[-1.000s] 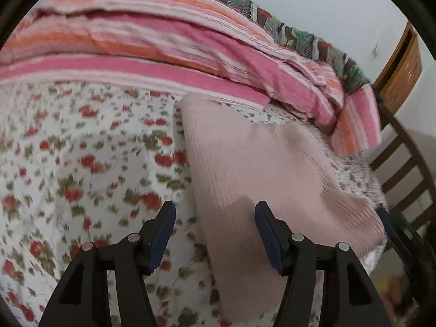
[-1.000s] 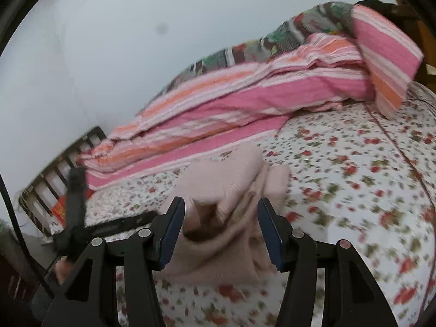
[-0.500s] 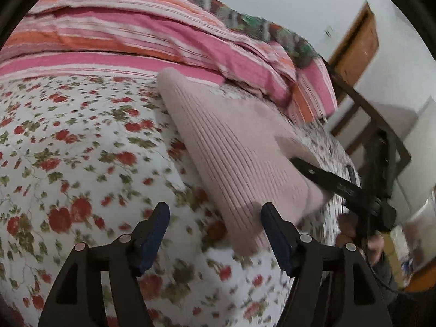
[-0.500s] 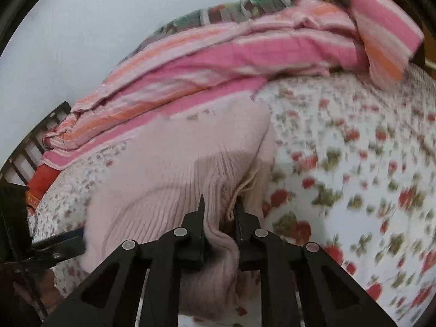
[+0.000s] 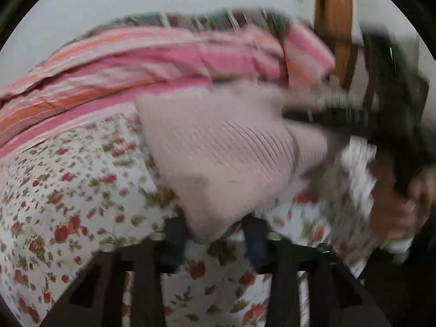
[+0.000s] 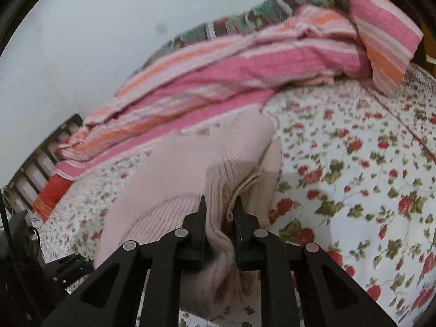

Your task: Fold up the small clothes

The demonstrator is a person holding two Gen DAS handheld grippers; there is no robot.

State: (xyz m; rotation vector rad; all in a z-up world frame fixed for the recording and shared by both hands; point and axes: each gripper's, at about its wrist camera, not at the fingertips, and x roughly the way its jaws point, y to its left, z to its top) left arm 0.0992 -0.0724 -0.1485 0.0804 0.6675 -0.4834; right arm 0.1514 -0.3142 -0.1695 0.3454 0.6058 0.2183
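Note:
A pale pink ribbed knit sweater (image 5: 218, 158) lies on the flowered bed sheet (image 5: 68, 190). In the left wrist view my left gripper (image 5: 215, 242) has its jaws partly closed around the sweater's near corner, which sits between the blue pads; the frame is blurred. My right gripper (image 6: 219, 226) is shut on a bunched fold of the sweater (image 6: 190, 179) and lifts it off the sheet. The right gripper also shows in the left wrist view (image 5: 340, 109), at the sweater's far right edge.
A pink and orange striped blanket (image 6: 245, 68) is piled along the wall behind the sweater. A wooden bed frame (image 5: 332, 27) stands at the right. Slatted rails (image 6: 35, 158) show at the left bed edge. Flowered sheet (image 6: 354, 163) lies open to the right.
My left gripper has moved in onto the sweater's near corner and its jaws have narrowed around it. My right gripper, shut on the fold half a second ago, has raised it.

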